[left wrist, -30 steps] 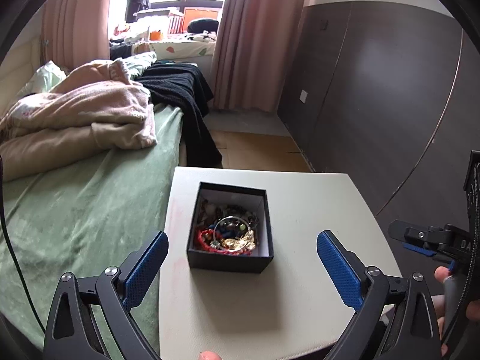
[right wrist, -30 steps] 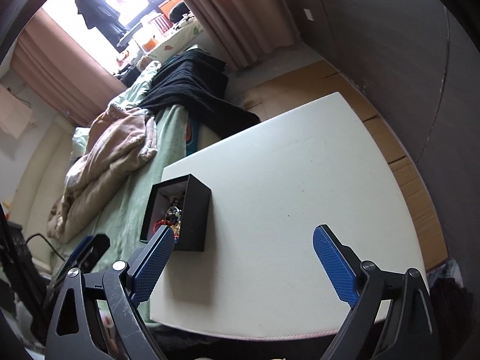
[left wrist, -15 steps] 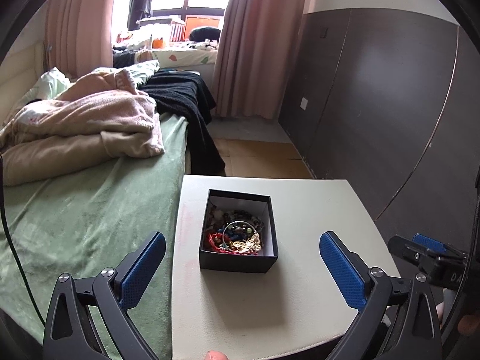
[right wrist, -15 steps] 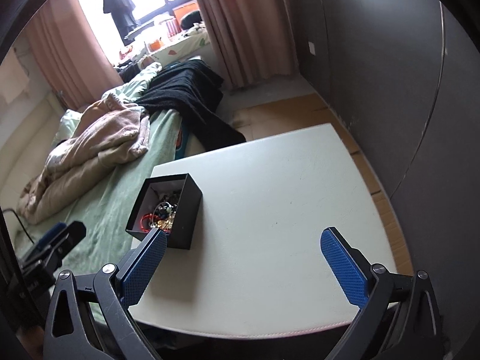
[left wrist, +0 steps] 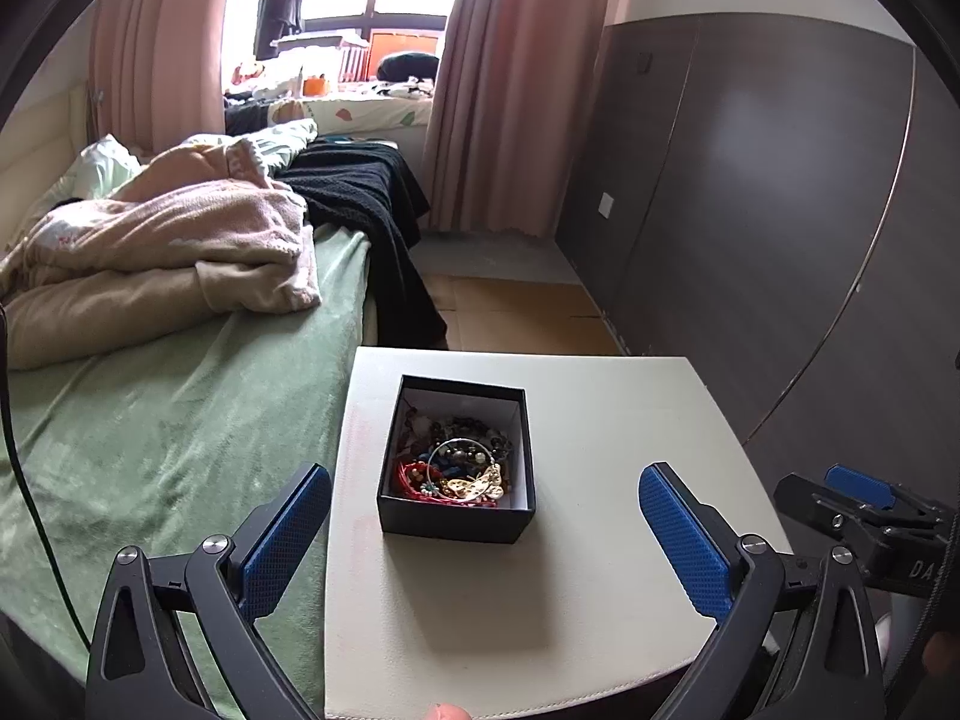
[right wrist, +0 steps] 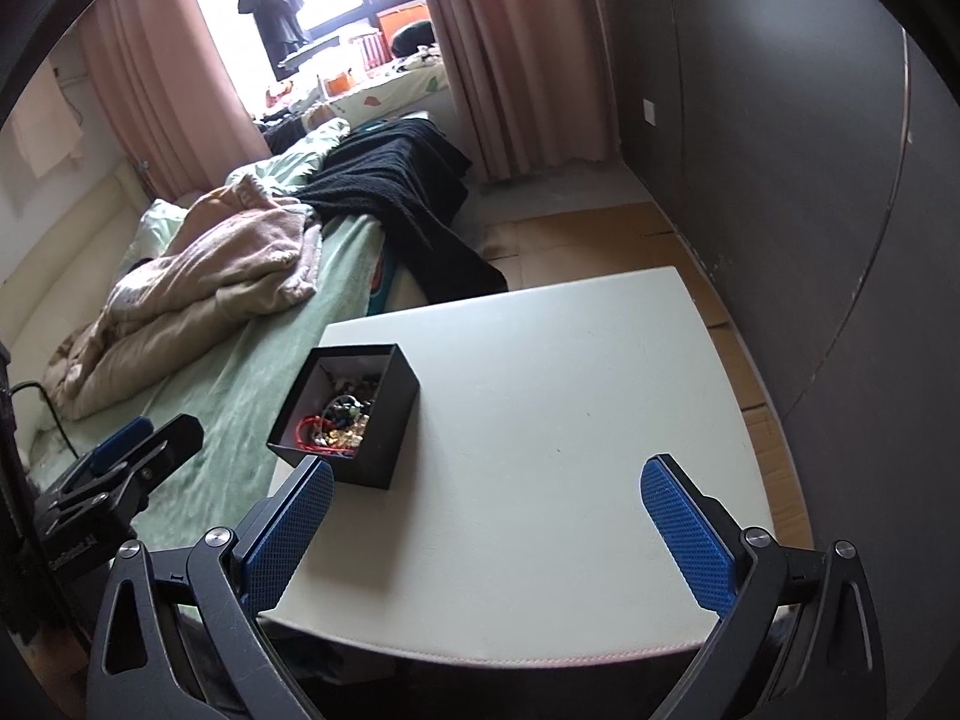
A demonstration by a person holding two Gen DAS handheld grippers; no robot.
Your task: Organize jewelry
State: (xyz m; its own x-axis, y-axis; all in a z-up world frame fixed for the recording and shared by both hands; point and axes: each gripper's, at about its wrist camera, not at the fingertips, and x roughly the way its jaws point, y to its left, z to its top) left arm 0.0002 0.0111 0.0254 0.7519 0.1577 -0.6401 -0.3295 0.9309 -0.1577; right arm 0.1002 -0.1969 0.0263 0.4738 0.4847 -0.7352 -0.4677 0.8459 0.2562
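Observation:
A black open box (left wrist: 457, 517) with a white lining stands on the left part of a white table (left wrist: 600, 588). It holds a tangle of jewelry (left wrist: 462, 468): a red cord bracelet, beads, a silver ring and gold pieces. My left gripper (left wrist: 485, 534) is open and empty, hovering just in front of the box. My right gripper (right wrist: 486, 534) is open and empty above the table's near edge, with the box (right wrist: 384, 414) ahead to its left. The jewelry (right wrist: 339, 423) also shows there. The right gripper's tip (left wrist: 864, 495) shows at the right edge of the left wrist view.
A bed with a green cover (left wrist: 150, 420), a beige blanket (left wrist: 162, 252) and a black garment (left wrist: 366, 198) adjoins the table's left side. A dark wall panel (left wrist: 750, 210) rises on the right. Cardboard (left wrist: 516, 312) covers the floor beyond.
Both grippers pulled back and rose a little, so the box and table look smaller and farther. The right view swung to level. Both stay open.

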